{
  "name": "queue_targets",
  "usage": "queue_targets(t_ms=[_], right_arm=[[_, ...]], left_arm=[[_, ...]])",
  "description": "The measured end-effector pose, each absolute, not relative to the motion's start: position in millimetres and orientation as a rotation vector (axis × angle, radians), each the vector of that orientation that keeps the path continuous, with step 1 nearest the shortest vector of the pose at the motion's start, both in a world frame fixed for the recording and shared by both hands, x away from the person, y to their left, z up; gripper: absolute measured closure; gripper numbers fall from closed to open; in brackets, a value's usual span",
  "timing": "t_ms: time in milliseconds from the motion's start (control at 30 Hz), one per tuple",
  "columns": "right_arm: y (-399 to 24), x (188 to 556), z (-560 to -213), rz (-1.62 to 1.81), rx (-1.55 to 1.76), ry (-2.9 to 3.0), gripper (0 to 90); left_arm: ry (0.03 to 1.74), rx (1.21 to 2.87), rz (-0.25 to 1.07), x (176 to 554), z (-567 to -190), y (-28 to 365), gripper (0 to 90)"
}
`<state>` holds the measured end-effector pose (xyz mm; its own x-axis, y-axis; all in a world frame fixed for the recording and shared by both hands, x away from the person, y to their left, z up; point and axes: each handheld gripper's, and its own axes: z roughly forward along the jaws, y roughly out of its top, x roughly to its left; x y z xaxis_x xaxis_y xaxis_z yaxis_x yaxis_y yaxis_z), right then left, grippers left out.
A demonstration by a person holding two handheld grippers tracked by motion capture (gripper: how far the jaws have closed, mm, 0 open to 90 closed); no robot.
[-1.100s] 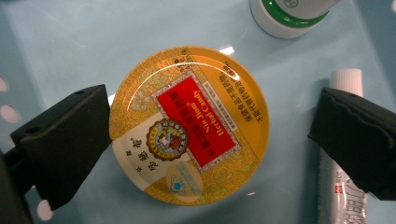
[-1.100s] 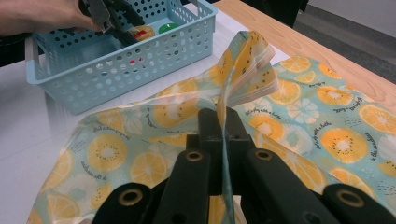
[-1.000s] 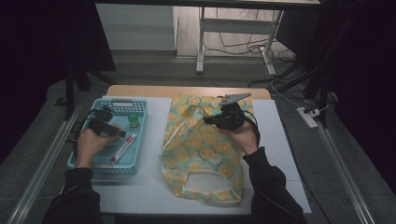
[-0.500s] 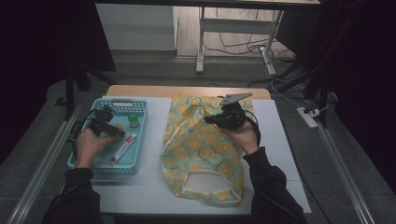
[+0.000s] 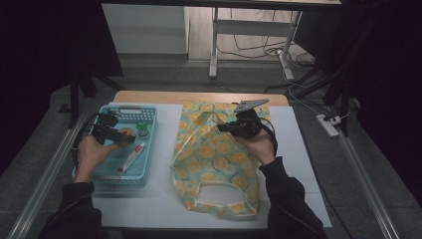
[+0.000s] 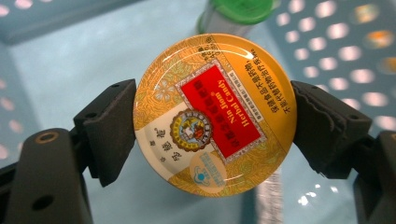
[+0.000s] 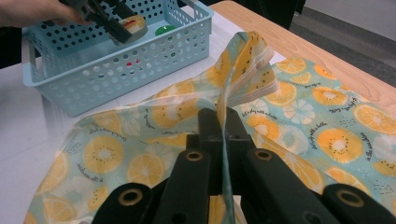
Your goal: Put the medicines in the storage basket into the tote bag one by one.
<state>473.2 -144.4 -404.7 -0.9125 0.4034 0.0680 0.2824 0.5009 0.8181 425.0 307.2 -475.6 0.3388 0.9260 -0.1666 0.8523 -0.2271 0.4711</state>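
Nearby, right gripper (image 7: 223,121) jaws pressing together on bag (image 5: 214,164) edge, lifting mouth off tabletop (image 5: 164,199). Farther, left gripper (image 6: 212,121) jaws, just closing, pinching candy tin (image 6: 215,114) above basket (image 5: 149,112). Risking glossy tin slipping from rim-only grip.

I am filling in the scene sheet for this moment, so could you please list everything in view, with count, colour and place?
Candy tin: one, round, yellow with a red label; clamped between the left gripper's pads, over the basket.
Basket: one, light blue, perforated; table's left side.
Green-capped container: one; inside the basket.
Tube: one, white with red; lying in the basket.
Bag: one, teal with orange and yellow citrus print; flat at table centre, one edge pinched up.
Table: one, white top with a wooden far edge.
Left gripper: black, over the basket.
Right gripper: black, shut on the bag's edge.
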Motion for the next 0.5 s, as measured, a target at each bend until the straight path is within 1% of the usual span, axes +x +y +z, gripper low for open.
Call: queue_targets(t_ms=[500], right_arm=[[-143.5,473.8,-406.2,1.388,0.597,2.607,90.0]], left_arm=[[1.380,2.123,0.216,399.9,-446.0,287.2,20.8]])
